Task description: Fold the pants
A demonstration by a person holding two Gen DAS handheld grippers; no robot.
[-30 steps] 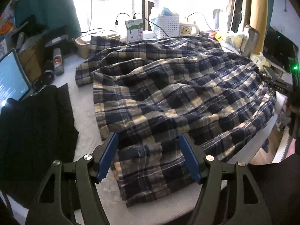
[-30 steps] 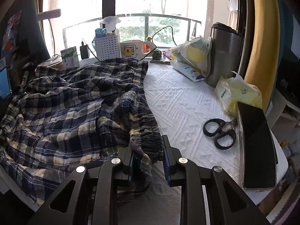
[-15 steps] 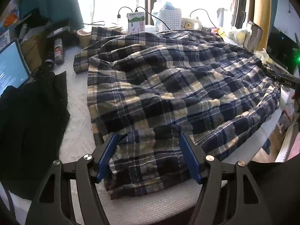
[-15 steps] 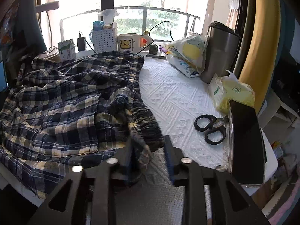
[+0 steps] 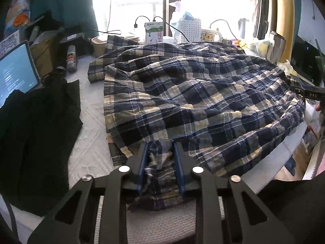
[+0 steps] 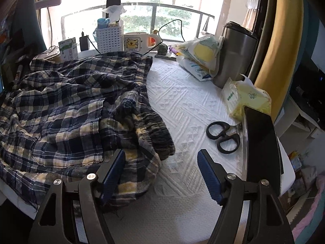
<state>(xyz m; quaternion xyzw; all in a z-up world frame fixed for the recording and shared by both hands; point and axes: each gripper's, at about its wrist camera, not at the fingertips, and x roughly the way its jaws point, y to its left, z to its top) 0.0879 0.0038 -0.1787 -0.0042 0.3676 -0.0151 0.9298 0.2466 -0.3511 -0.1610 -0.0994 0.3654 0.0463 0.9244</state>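
The plaid pants (image 5: 195,101) are spread across the table (image 6: 199,105), one edge pinched by the left gripper (image 5: 160,158). The right gripper (image 6: 160,162) is held open over bare cloth beside scissors (image 6: 222,135). The far hem is hidden.

Blown-out window (image 5: 142,2) backlight, fisheye vignetting

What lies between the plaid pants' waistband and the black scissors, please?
In the right wrist view, only bare white tablecloth separates the plaid pants from the scissors.
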